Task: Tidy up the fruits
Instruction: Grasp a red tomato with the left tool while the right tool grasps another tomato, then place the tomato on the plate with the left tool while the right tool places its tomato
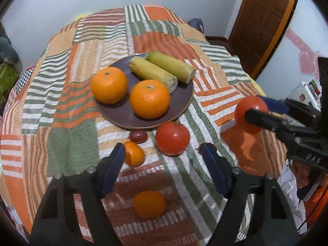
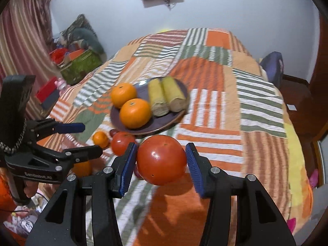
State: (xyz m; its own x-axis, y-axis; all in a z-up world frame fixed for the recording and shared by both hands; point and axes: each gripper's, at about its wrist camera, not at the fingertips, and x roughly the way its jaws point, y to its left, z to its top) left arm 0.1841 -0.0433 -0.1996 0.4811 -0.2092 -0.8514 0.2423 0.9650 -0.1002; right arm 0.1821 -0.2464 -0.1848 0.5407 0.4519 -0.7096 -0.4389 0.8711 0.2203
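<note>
- Where the patchwork quilt (image 1: 61,106) covers the bed, a brown plate (image 1: 119,114) sits near its middle.
- Plate holds two oranges (image 1: 109,85) (image 1: 149,98) at its near and left side, and two yellow corn pieces (image 1: 153,73) (image 1: 171,66) lying side by side at its far side.
- Right gripper (image 2: 162,160): blue pads clamped on a red tomato (image 2: 162,160), one pad on each flank, the fruit raised clear of the quilt with its shadow below; in the left view the same tomato (image 1: 251,113) hangs above the quilt's right edge.
- Left gripper (image 1: 164,153): jaws apart, nothing between the pads, pointing down over the near part of the quilt.
- Second tomato (image 1: 172,139) rests on the quilt just in front of the plate's near rim, beyond the left gripper's tips.
- Small dark-red fruit (image 1: 138,136) lies beside that tomato, touching or nearly touching the plate rim; which one cannot be told.
- Small orange (image 1: 134,153) sits just beside the left gripper's left pad; contact cannot be told.
- Another orange (image 1: 149,204) lies on the quilt nearer the camera, between the two finger bases and blurred.
- Another small dark fruit (image 1: 202,148), mostly hidden, shows at the right pad's tip.
- Wooden door (image 1: 264,20) stands past the bed's far right corner; curtain (image 2: 22,41) and green box (image 2: 82,65) stand past its left edge.
</note>
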